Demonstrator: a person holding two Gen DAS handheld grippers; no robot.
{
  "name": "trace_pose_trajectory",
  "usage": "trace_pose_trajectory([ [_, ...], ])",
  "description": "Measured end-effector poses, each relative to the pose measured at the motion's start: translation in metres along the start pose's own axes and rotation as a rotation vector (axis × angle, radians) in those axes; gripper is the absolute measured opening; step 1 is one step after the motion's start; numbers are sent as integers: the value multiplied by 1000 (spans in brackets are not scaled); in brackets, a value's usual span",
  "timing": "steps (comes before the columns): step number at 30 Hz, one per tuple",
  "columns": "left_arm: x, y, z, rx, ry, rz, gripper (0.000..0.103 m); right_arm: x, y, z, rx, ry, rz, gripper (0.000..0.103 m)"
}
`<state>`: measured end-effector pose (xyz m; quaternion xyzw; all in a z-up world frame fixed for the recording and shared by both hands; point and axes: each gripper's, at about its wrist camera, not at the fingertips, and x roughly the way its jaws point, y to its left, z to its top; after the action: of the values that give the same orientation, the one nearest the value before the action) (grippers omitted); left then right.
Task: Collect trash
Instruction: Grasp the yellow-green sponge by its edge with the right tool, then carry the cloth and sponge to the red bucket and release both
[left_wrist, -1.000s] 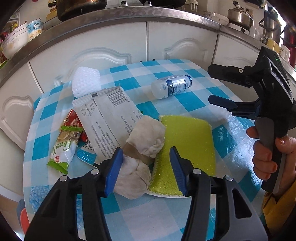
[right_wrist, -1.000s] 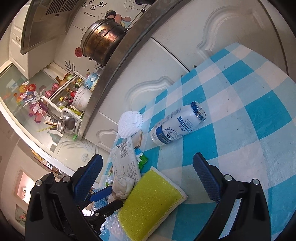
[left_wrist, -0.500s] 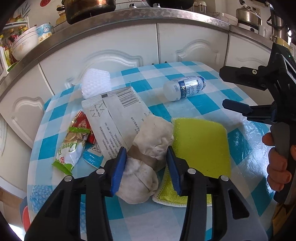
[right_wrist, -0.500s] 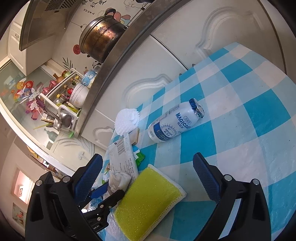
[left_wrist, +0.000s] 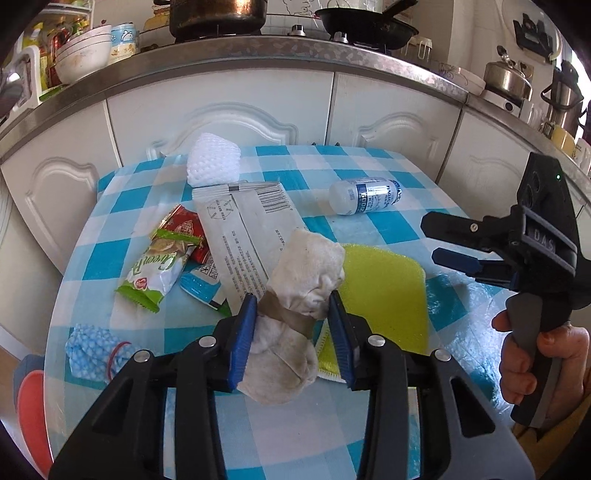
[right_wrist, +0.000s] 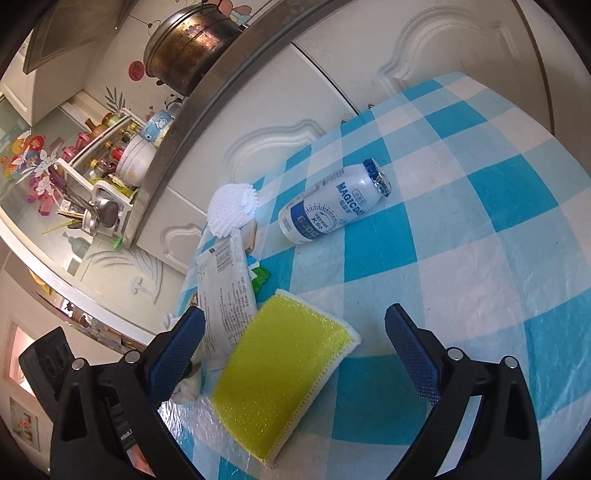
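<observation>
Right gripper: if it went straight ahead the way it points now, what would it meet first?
Probably the checked tablecloth. The right gripper is open with nothing between its fingers; the yellow sponge lies just left of the line and the bottle farther off. Depth is unclear.

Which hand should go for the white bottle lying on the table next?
Right. The right gripper is open and empty, with the bottle lying ahead of it past the yellow sponge. The left gripper is closing its jaws on the banded cloth bundle.
</observation>
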<state>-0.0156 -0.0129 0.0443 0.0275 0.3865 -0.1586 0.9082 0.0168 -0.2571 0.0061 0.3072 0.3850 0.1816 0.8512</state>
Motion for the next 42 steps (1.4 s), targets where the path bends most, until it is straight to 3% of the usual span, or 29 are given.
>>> trace_pose_trajectory([
  [3,-6,6,-7,-26,8,-14,41,-4,6,-5,-31,42,-23,95],
  [6,-1,11,-15,-47,34,-24,41,1,14,-13,-75,110,-48,72],
  [8,5,12,-20,-67,53,-42,41,7,18,-20,-94,146,-61,66],
  [12,10,6,-25,-53,60,-51,41,17,23,-28,-97,177,-48,62],
  [16,12,8,-25,-66,62,-64,41,18,15,-27,-25,158,46,60],
  [19,14,9,-26,-77,60,-67,41,13,8,-23,36,111,157,50],
  [21,15,10,-26,-82,59,-68,41,13,9,-22,31,97,185,44],
  [23,15,11,-26,-89,56,-71,41,17,13,-23,7,106,189,35],
  [26,16,12,-26,-94,51,-76,41,32,13,-27,43,172,282,32],
  [31,12,16,-27,-119,38,-97,40,27,14,-26,30,134,244,22],
  [36,3,23,-29,-142,20,-122,40,14,22,-23,13,87,225,21],
  [42,-32,35,-27,-166,-57,-151,40,-9,32,-14,1,3,218,21],
])
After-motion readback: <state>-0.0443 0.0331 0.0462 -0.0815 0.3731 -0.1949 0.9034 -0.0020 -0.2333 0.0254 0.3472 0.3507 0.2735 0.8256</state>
